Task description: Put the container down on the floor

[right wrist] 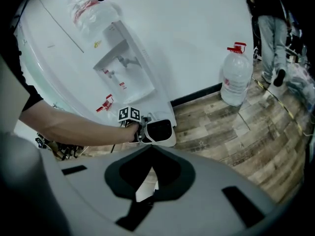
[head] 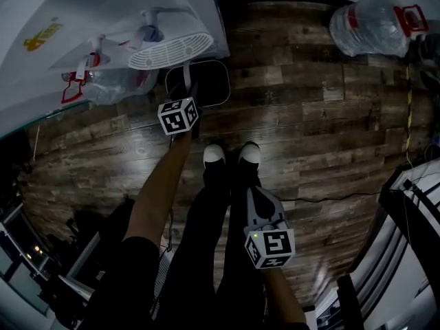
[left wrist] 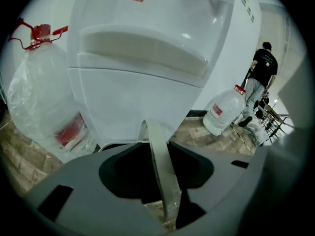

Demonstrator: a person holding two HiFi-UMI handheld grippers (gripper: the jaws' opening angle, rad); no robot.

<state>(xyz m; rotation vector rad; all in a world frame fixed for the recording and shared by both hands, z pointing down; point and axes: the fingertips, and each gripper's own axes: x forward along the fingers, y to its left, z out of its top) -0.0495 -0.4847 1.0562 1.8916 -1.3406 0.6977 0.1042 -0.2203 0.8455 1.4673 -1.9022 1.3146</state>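
The container [head: 223, 81], a dark tray with a white rim, rests on the wooden floor against the foot of the white water dispenser [head: 103, 19]. My left gripper [head: 187, 88] reaches down to its near edge. In the left gripper view the container's thin wall [left wrist: 158, 166] stands upright between the jaws of the left gripper [left wrist: 162, 181], with a dark gap on each side, so the jaws are open around it. The right gripper view shows the container [right wrist: 167, 140] and the left gripper [right wrist: 140, 132] at its rim. My right gripper [head: 251, 192] hangs low by my shoes, shut and empty.
A large water bottle [head: 371, 23] stands at the far right on the floor, and another bottle [head: 113, 81] lies left of the container. The dispenser's drip grille [head: 170, 50] overhangs the container. My shoes [head: 214, 155] are just behind it. A person [left wrist: 261, 77] stands far off.
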